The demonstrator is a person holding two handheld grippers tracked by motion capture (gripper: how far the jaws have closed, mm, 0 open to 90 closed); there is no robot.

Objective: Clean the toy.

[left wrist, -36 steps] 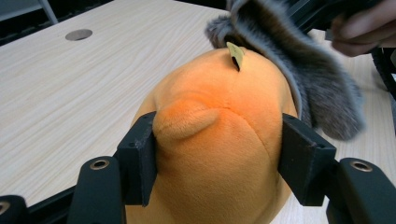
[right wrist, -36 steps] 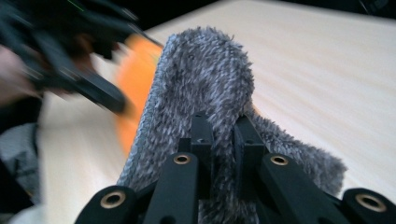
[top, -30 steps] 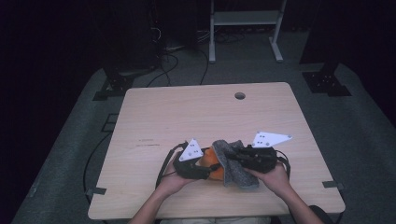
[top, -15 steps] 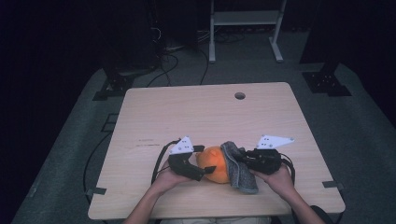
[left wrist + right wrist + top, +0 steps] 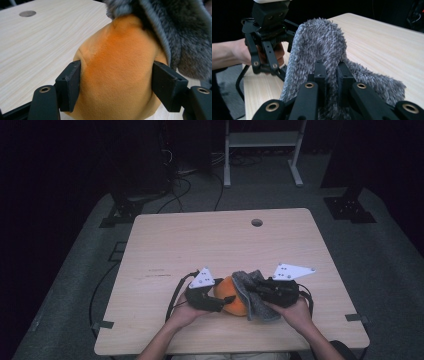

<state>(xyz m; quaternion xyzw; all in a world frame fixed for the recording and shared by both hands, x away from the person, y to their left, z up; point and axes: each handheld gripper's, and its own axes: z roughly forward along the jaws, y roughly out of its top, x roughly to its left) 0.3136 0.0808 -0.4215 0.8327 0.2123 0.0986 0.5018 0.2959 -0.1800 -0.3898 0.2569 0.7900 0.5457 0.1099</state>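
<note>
Here, a pale wooden table [image 5: 165, 245] stands on grey carpet [image 5: 85, 265] in darkness.

The place looked like a lab or recording studio, not a home. A plain wooden table [image 5: 220, 250] with a round cable hole [image 5: 257, 222] stood alone on grey carpet [image 5: 75, 290]. Everything around it lay in darkness, as if only the table was lit. Black cables [image 5: 187, 182] trailed over the floor behind it. Dark stand bases [image 5: 350, 209] sat at the table's far corners, and the legs of a white metal frame [image 5: 262, 155] rose at the back. Tape strips [image 5: 102, 325] marked the table's near edge.
</note>
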